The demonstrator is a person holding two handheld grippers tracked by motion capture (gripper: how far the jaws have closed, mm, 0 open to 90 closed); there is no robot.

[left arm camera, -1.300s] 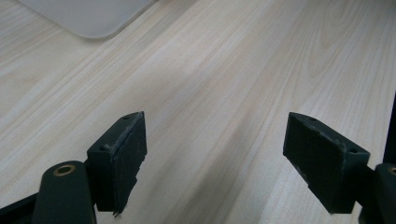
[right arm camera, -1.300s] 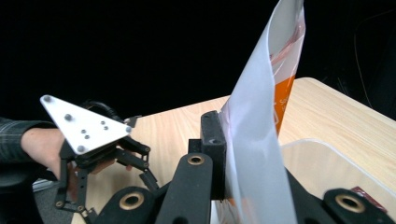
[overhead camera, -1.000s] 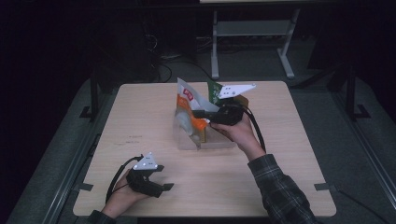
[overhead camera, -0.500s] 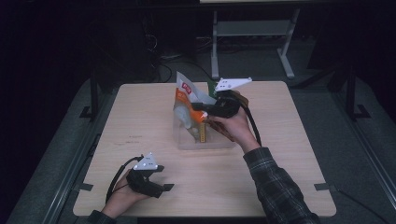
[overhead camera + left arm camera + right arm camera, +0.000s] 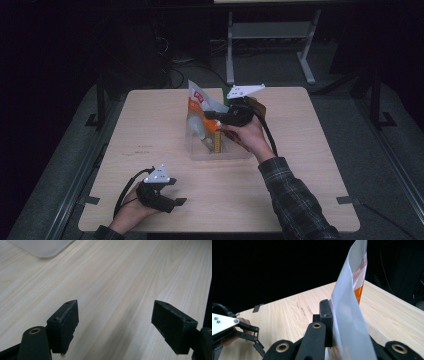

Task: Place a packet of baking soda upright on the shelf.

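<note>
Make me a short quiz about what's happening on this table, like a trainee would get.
1. True or false: the left gripper has its jaws closed on something.
2. What does the right gripper pinch? A) cable B) snack bag C) cup
3. Where does that bag's lower end sit?

Key: 1. False: open, resting near the wooden table edge. 2. B. 3. In the clear plastic bin.

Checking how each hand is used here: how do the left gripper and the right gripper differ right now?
The left gripper has its jaws wide open over bare table; the right gripper is shut on the orange-and-white bag. The left rests low near the table's front edge; the right is raised over the clear bin at mid-table. Both are hand-held, with black jaws.
</note>
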